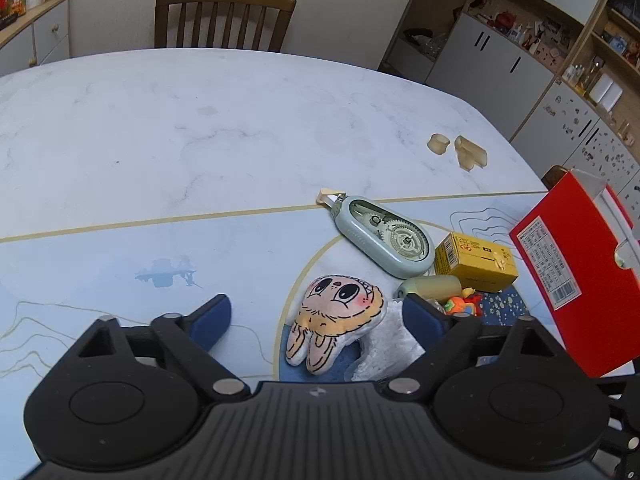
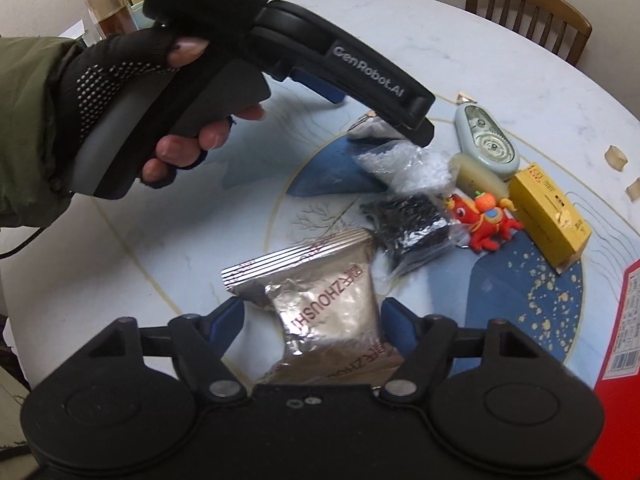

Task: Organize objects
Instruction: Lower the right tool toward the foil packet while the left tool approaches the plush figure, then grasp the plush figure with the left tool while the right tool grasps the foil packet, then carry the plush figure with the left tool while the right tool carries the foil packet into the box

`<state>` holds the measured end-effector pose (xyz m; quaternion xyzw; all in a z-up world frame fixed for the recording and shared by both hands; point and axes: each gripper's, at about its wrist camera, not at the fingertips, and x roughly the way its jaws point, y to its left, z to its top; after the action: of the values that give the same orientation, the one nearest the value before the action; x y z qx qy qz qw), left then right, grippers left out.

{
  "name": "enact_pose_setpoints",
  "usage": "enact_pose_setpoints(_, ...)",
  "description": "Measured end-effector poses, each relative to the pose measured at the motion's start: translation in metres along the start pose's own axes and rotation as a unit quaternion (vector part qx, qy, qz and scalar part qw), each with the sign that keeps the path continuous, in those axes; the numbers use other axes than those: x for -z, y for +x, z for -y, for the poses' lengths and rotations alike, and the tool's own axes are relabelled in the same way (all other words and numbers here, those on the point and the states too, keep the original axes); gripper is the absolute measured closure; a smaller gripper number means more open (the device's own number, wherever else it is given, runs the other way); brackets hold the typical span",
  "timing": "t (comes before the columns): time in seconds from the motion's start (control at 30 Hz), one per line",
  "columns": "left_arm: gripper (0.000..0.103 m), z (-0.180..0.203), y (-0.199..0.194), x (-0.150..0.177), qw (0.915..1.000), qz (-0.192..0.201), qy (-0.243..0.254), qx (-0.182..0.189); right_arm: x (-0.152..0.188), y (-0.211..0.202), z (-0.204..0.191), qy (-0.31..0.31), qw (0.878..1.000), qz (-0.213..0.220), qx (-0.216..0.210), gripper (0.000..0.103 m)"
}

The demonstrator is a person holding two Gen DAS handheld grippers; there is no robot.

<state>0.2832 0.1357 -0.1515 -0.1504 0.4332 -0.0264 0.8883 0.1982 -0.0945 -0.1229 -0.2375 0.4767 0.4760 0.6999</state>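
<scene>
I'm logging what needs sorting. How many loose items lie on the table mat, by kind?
Toys: 2, plush bunny, orange toy
Packets and bags: 3, silver, black, clear
Boxes: 1, yellow
Correction tape: 1
Tube: 1
Total: 8

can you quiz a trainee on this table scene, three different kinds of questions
1. True or false: the silver foil packet lies between the right gripper fingers.
2. What lies between the left gripper fingers? A) yellow box B) bunny plush C) correction tape dispenser
3. Fill in: the red toy figure lies just beside the ____ box.

Key
1. True
2. B, the bunny plush; the yellow box and correction tape dispenser lie farther off.
3. Yellow
</scene>
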Motion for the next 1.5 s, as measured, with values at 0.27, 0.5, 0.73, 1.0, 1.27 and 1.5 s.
enact_pose_setpoints(0.27, 0.032, -0.002, -0.001, -0.001, 0.9999, -0.003, -0.012, 0.005, 0.002, -0.002, 0.0, 0.016, 1.0, 0.01, -0.005, 0.041)
enact_pose_setpoints(0.5, 0.055, 0.005, -0.003, -0.001, 0.9998, -0.013, -0.011, 0.003, 0.005, -0.007, 0.002, 0.036, 0.999, 0.014, -0.004, 0.056)
enact_pose_setpoints(0.73, 0.057, 0.007, -0.012, 0.001, 0.9999, -0.005, -0.013, -0.003, 0.013, -0.016, -0.001, 0.051, 0.998, 0.028, 0.0, 0.06)
enact_pose_setpoints(1.0, 0.057, 0.013, -0.04, 0.005, 0.9997, 0.009, -0.025, 0.002, 0.02, -0.045, 0.004, 0.075, 0.995, 0.059, 0.002, 0.061)
enact_pose_setpoints(1.27, 0.057, 0.044, -0.075, 0.009, 0.9993, 0.034, -0.009, 0.011, 0.03, -0.094, 0.015, 0.103, 0.99, 0.1, 0.012, 0.061)
enact_pose_setpoints(1.5, 0.057, 0.085, -0.11, 0.009, 0.9979, 0.063, 0.007, 0.015, 0.044, -0.134, 0.036, 0.142, 0.982, 0.114, 0.045, 0.061)
